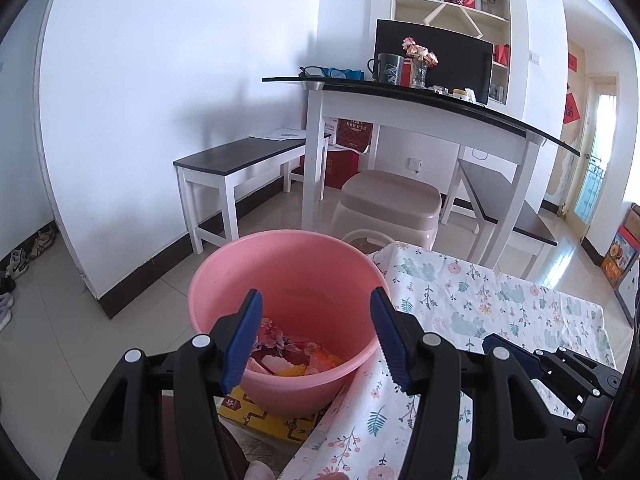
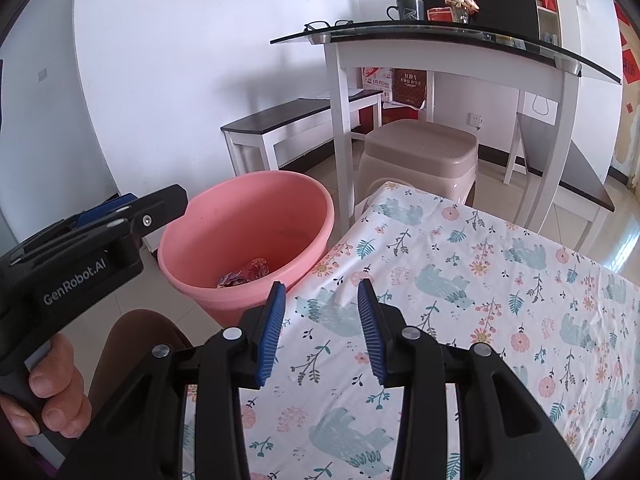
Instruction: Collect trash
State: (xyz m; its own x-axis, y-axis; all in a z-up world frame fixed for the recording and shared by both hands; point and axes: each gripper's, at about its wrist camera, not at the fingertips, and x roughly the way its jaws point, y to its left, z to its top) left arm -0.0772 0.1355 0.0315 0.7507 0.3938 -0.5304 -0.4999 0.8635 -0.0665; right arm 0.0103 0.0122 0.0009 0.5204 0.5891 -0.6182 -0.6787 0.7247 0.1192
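A pink plastic bucket (image 1: 288, 280) stands on the floor beside the table with the floral cloth (image 1: 480, 304). Crumpled wrappers and other trash (image 1: 292, 352) lie in its bottom. My left gripper (image 1: 316, 340) is open and empty, hovering over the bucket's near rim. In the right wrist view the bucket (image 2: 248, 216) is at left with red wrappers (image 2: 248, 274) inside. My right gripper (image 2: 322, 328) is open and empty, just above the floral cloth (image 2: 460, 280) near its left edge. The left gripper's body (image 2: 100, 240) shows at far left, held by a hand.
A yellow box (image 1: 264, 416) lies under the bucket. A beige plastic stool (image 1: 388, 204) stands behind the table. A white desk (image 1: 420, 112) with a monitor, mug and flowers, and a dark-topped bench (image 1: 244, 160) stand by the wall. Shoes (image 1: 24, 256) lie at far left.
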